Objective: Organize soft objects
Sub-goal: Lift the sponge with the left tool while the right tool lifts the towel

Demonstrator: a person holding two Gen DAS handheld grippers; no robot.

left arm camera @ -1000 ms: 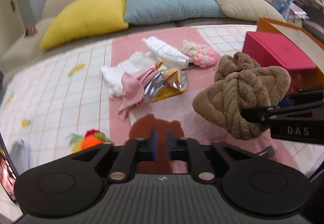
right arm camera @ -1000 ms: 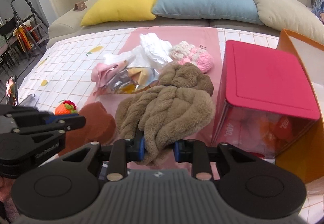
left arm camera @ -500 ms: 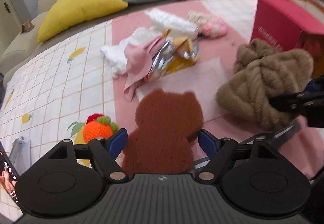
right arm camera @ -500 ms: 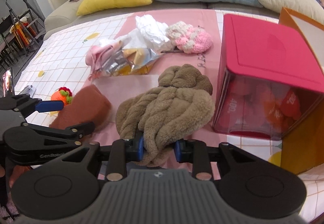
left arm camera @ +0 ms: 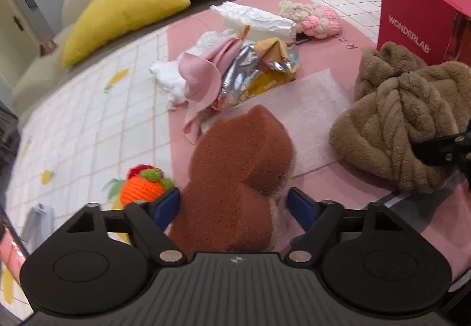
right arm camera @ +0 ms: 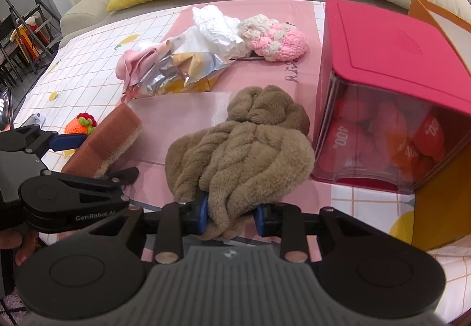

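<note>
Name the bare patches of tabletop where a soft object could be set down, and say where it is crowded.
Free: checked cloth left of the pink runner, and the clear sheet between bear sponge and brown towel. Crowded: the pile around the foil bag.

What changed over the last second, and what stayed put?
The left hand-held gripper let go of the brown bear sponge; its jaws opened wide, then closed slightly, straddling it. The right hand-held gripper stayed shut on the tan plush towel. The pile stayed unchanged.

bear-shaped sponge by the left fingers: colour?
Reddish brown bear-shaped sponge, pale underside layer; clearest in left wrist view.
</note>
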